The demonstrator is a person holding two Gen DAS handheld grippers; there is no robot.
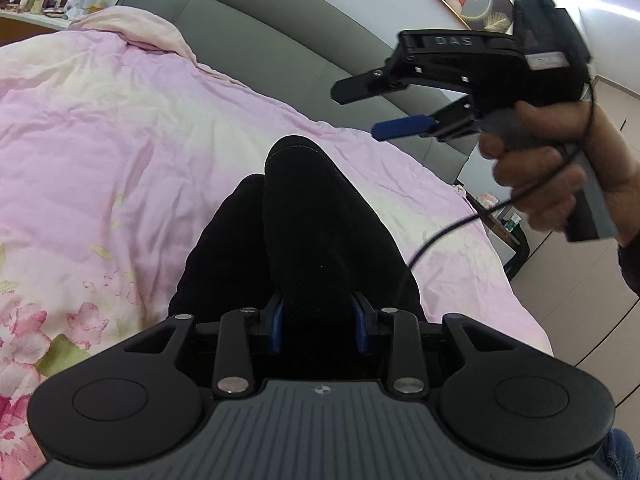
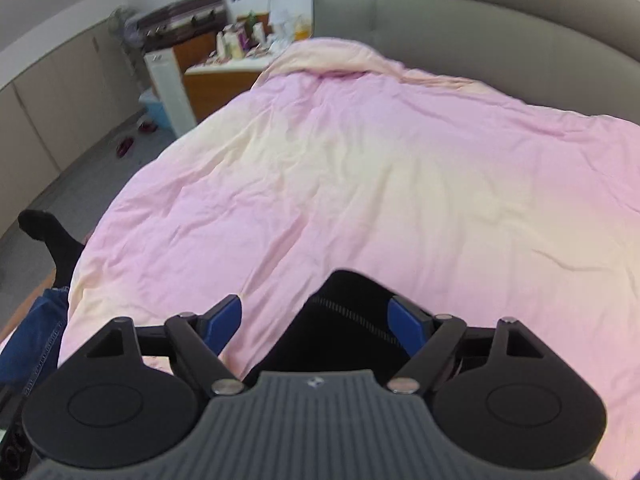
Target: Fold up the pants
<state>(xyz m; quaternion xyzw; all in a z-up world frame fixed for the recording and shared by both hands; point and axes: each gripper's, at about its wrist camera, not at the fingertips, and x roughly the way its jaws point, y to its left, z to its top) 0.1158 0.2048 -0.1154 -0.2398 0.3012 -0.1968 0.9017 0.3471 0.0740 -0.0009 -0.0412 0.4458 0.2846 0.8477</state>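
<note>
Blue pads of the left gripper (image 1: 319, 322) pinch a thick bunch of the black pants (image 1: 312, 220), lifting that end so the soft, matte legs trail onto the pink quilt (image 1: 100, 140). The right gripper (image 1: 366, 110) hangs above with jaws spread wide, gripping nothing, probably free to take another edge

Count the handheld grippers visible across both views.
2. The left gripper is clamped on the black pants; the right gripper is open, raised above the bed.
</note>
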